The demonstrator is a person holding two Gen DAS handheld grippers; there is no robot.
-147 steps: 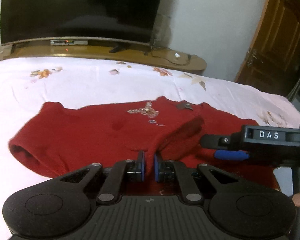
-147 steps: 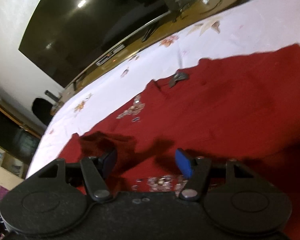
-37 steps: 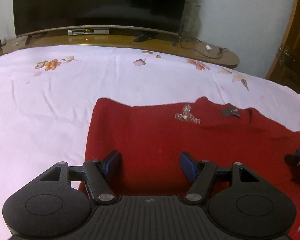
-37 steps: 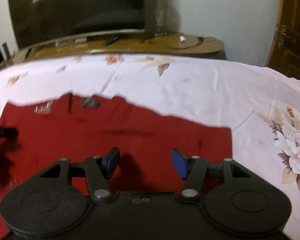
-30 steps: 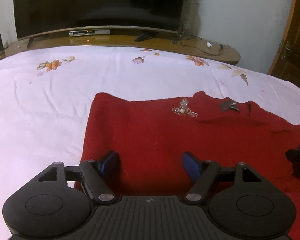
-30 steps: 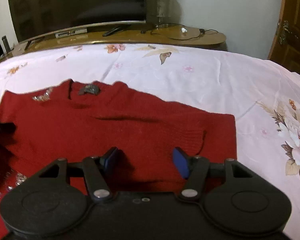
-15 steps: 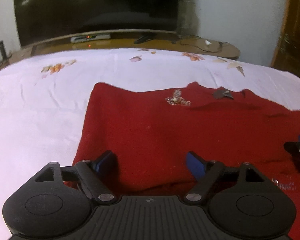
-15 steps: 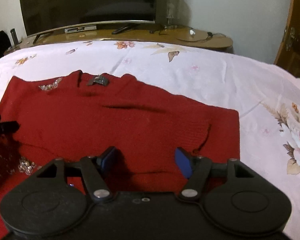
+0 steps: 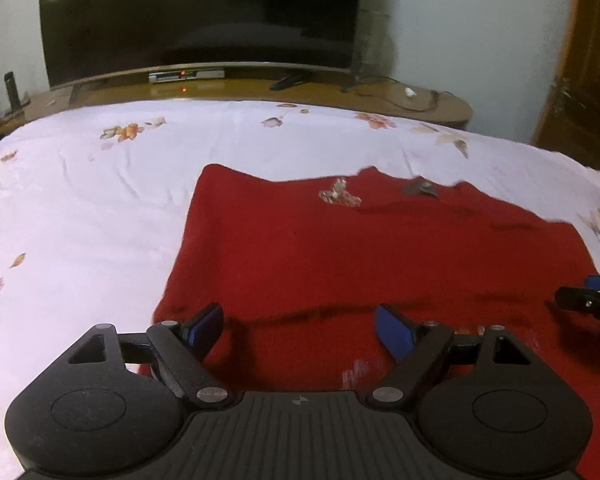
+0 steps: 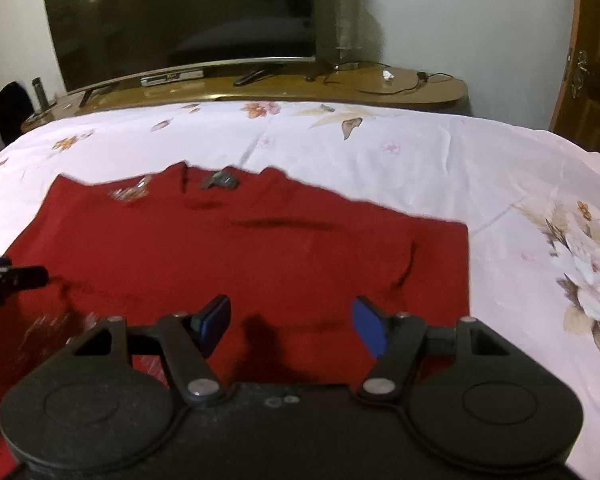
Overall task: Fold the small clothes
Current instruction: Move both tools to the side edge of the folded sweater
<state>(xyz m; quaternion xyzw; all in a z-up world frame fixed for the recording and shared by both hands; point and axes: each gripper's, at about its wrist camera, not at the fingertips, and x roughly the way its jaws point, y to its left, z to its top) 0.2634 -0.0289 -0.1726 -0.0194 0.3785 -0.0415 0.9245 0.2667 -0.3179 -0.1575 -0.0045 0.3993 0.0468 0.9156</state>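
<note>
— What do the tools look like?
— Left gripper [image 9: 299, 330]: matte black, round-lobed body, ribbed centre plate, silver screws, blue finger pads [image 9: 394, 332].
— And the other?
— Right gripper [image 10: 291, 325] — same black build, blue pads, silver pivots.

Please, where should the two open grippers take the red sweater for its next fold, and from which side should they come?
Probably the near hem of the red sweater: it lies flat on the bedsheet, neckline away from both cameras. The left gripper and right gripper, both open, already straddle that edge; come low from the near side, one toward each corner.
</note>
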